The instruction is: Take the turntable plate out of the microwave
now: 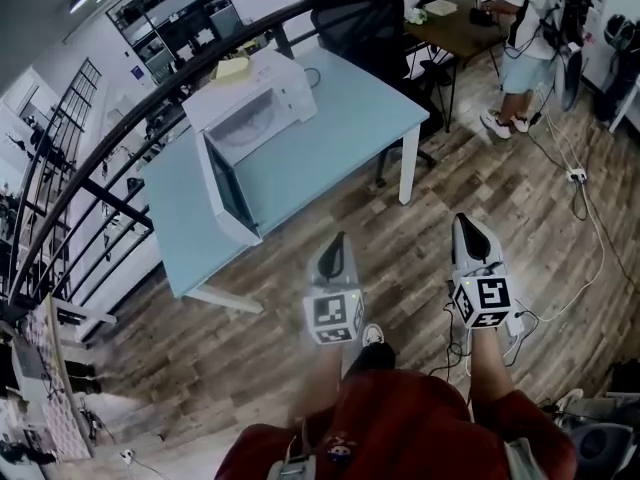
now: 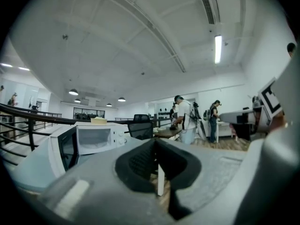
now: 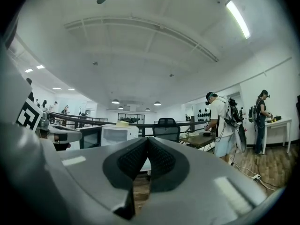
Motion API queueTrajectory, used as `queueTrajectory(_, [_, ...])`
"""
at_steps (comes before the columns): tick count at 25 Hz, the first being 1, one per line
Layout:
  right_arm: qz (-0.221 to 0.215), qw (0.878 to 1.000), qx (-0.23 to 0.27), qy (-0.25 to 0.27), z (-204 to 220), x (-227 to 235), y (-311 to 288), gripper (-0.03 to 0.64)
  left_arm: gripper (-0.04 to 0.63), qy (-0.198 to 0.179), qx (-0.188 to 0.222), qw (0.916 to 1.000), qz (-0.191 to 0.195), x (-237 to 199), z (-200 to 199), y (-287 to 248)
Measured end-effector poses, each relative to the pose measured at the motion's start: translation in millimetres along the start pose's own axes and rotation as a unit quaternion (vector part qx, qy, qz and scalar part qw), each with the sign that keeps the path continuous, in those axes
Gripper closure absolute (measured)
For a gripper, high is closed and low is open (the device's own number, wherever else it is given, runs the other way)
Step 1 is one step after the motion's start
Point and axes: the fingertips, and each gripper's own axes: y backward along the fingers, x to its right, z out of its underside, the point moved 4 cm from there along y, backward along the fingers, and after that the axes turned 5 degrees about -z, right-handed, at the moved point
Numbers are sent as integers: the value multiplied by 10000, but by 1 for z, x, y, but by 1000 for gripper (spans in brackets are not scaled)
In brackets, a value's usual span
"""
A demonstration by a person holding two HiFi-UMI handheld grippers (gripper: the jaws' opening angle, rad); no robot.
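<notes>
Microwave [image 1: 250, 118] noted on a pale blue counter [image 1: 340, 138], toward its far left corner. Its door [image 1: 228, 188] is swung fully open, out toward the counter's near edge, so the cavity is exposed. The turntable plate cannot be made out in any view. The cavity interior is seen only as a pale, blurred area, so the plate's position inside is not confirmed. A flat yellowish object [image 1: 232, 68] is seen resting on top of the microwave.

The left claw [image 1: 336, 243] is held level over the wooden floor [image 1: 420, 258], on the near side of the counter and pointed toward it, touching nothing. In the left gripper view its jaws are seen pressed together with nothing between them. The right claw [image 1: 468, 223] is held beside it, further right and clear of the counter's corner. Its jaws are likewise together and empty in the right gripper view.

A black office chair [image 1: 360, 13] is recorded behind the counter. A curved dark railing [image 1: 150, 98] runs past the counter's far side. Another person [image 1: 525, 28] is seen standing at a brown counter [image 1: 455, 28] at upper right.
</notes>
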Motion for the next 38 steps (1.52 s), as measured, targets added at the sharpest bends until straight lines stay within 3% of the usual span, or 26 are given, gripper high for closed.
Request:
queueTrajectory(18, [-276, 9994, -92, 161, -16, -52, -165, 618, 597, 123, 50, 9997, -228, -134, -7, -91])
queueTrajectory(28, [-677, 9975, -124, 127, -5, -64, -237, 618, 597, 110, -50, 9977, -664, -180, 2, -122])
queueTrajectory(38, [-1230, 9924, 23, -14, -8, -34, -337, 618, 597, 47, -8, 9915, -1302, -211, -8, -190])
